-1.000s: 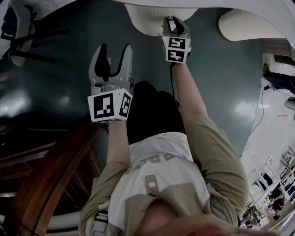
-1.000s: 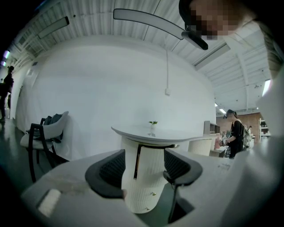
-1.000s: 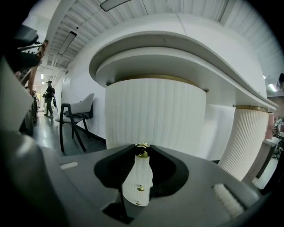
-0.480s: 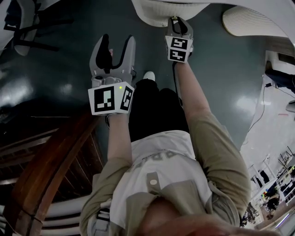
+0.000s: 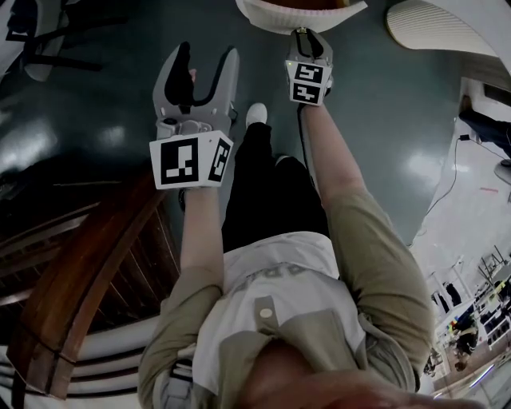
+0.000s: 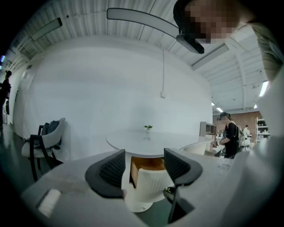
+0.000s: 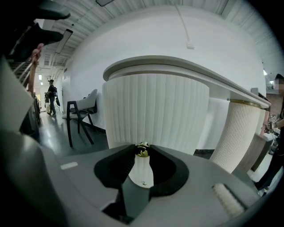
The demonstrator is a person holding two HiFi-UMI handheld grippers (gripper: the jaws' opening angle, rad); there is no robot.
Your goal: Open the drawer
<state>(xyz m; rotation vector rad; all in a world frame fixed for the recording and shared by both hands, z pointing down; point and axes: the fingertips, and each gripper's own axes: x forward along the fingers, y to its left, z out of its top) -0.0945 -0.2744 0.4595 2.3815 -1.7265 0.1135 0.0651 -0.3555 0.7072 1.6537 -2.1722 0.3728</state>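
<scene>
The right claw (image 7: pixel 142 156) is clamped on the brass knob (image 7: pixel 142 150) of the ribbed white drawer (image 5: pixel 299 12), which stands partly out at the claw's 12 o'clock. The pull probably runs toward 6. The left claw (image 5: pixel 204 72) gapes empty, off at the drawer's 8 o'clock.

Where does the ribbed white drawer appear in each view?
Head view: drawer at the top edge, centre.
Left gripper view: drawer low centre, beyond the open jaws.
Right gripper view: drawer fills the middle.
Shared landmark: the right gripper, shut on its gold knob.
</scene>
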